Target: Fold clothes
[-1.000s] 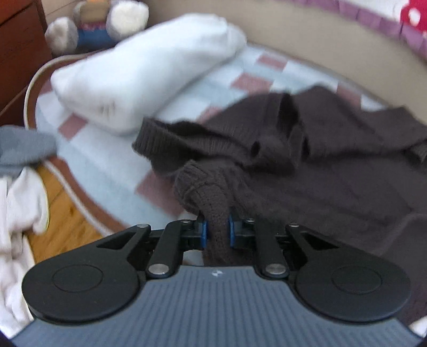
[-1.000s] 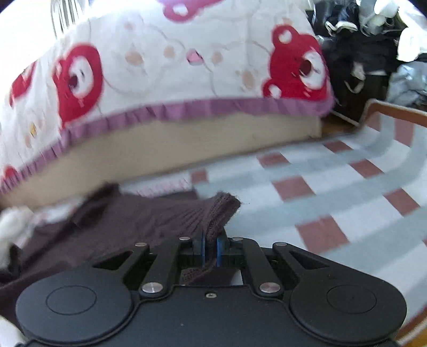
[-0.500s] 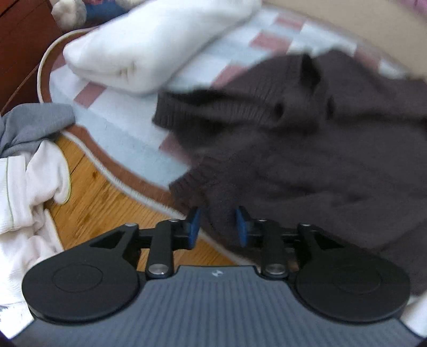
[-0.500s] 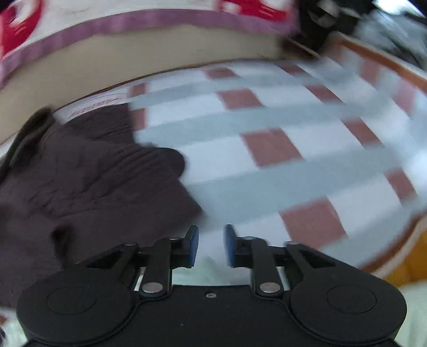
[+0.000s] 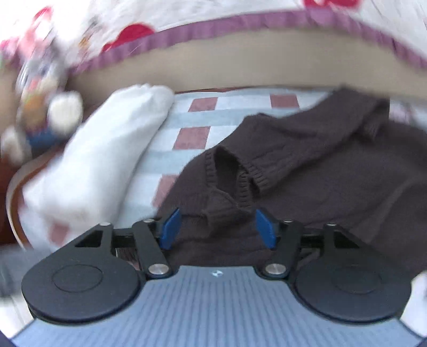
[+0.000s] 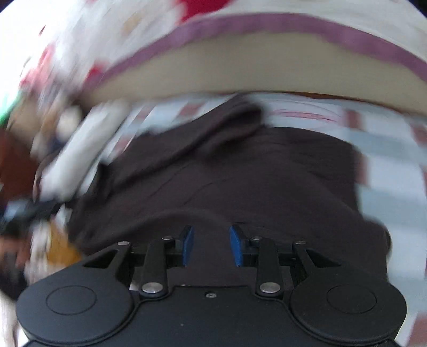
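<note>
A dark brown knitted sweater (image 5: 320, 165) lies spread on the checked blanket (image 5: 192, 117). In the left wrist view a ribbed cuff or collar (image 5: 234, 170) bunches up just ahead of my left gripper (image 5: 217, 227), which is wide open with loose knit lying between its blue pads, not clamped. In the right wrist view the sweater (image 6: 240, 181) fills the middle, fairly flat, with a sleeve (image 6: 213, 125) running up to the far left. My right gripper (image 6: 210, 243) hovers open above its near edge, holding nothing. Both views are motion-blurred.
A white folded pile or pillow (image 5: 101, 160) lies left of the sweater, with a plush toy (image 5: 45, 117) beyond it. A bed side with a purple-trimmed printed quilt (image 5: 240, 24) runs along the back. Wooden floor (image 6: 58, 248) shows at the left.
Both grippers let go of the sweater and opened wide. Both cameras swung round to face the bed, over the laid-down sweater.
</note>
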`<state>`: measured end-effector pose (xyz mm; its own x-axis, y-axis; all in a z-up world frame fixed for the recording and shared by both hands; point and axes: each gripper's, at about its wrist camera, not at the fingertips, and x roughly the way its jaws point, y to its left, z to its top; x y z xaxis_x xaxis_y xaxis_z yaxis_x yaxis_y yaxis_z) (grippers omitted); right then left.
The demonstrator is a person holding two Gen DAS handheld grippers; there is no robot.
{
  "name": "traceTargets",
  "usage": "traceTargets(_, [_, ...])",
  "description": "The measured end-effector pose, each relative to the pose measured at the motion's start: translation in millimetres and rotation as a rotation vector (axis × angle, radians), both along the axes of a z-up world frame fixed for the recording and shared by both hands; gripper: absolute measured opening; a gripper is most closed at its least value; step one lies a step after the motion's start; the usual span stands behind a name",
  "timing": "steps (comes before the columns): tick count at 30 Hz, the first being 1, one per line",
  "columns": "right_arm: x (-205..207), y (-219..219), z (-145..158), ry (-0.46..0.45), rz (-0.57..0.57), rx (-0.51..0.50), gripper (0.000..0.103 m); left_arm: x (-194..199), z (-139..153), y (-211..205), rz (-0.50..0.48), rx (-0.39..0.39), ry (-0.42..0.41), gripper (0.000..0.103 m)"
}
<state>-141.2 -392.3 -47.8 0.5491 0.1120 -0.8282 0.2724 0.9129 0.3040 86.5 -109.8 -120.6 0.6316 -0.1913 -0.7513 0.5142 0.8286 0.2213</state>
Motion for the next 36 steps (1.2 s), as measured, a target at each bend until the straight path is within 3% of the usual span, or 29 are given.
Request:
traceTargets(2, [35.2, 9.6, 19.0, 0.044, 0.128, -0.102, 0.052, 16.2, -17.3, -7.9, -0.036, 0.051, 0.013, 0.069])
traceTargets(5, [83.8, 13.4, 25.8, 0.071, 0.253, -0.272, 0.056, 45.1, -46.3, -16.4, -0.026, 0.081, 0.112, 0.07])
traceTargets(7, [114.3, 6.1, 15.7, 0.084, 0.278, -0.367, 0.056, 58.5, -61.2, -20.2, -0.02, 0.076, 0.136, 0.066])
traceTargets(8, [126.1, 0.9, 8.1, 0.086, 0.262, -0.382, 0.056, 62.5, -65.8, -21.6, -0.028, 0.074, 0.126, 0.056])
traceTargets(9, [133.0, -7.3, 0.7, 0.084, 0.232, -0.375, 0.056, 63.3, -66.8, -22.3, -0.051, 0.075, 0.093, 0.005])
traceTargets(12, [142.6, -33.4, -23.5, 0.104, 0.1, -0.317, 0.055, 73.6, -55.1, -24.5, -0.075, 0.125, -0.06, 0.008])
traceTargets(14, [138.3, -44.9, -31.7, 0.127, 0.043, -0.285, 0.055, 93.4, -36.2, -16.4, -0.026, 0.099, -0.154, 0.008])
traceTargets(16, [133.7, -51.4, -34.2, 0.139, 0.026, -0.272, 0.055, 123.4, -16.0, 0.0, 0.065, 0.004, -0.167, 0.008])
traceTargets(19, [133.8, -59.9, -37.9, 0.084, 0.035, -0.255, 0.055, 161.9, -0.9, 24.9, 0.211, -0.123, -0.181, 0.008])
traceTargets(23, [142.2, -69.4, -48.7, 0.06, 0.002, -0.244, 0.055, 190.6, -11.1, 45.1, 0.436, -0.12, -0.26, 0.007])
traceTargets(24, [143.2, -70.6, -51.6, 0.064, -0.005, -0.237, 0.055, 193.8, -15.3, 49.8, 0.489, -0.112, -0.271, 0.001])
traceTargets(26, [145.3, -72.9, -57.3, 0.073, -0.019, -0.222, 0.055, 193.2, -21.1, 56.2, 0.545, -0.101, -0.289, 0.001])
traceTargets(29, [146.8, -73.0, -65.9, 0.082, -0.012, -0.216, 0.055, 180.6, -17.8, 56.4, 0.409, -0.179, -0.228, 0.005])
traceTargets(32, [148.0, -73.5, -76.2, 0.092, -0.002, -0.206, 0.055, 158.1, -16.1, 42.4, 0.225, -0.306, -0.091, 0.009])
traceTargets(34, [149.3, -74.5, -82.3, 0.086, 0.008, -0.204, 0.055, 146.8, -21.0, 31.7, 0.119, -0.395, 0.024, 0.026])
traceTargets(36, [151.8, -76.1, -87.0, 0.067, 0.014, -0.175, 0.055, 148.2, -38.3, 21.6, 0.098, -0.482, 0.169, 0.039])
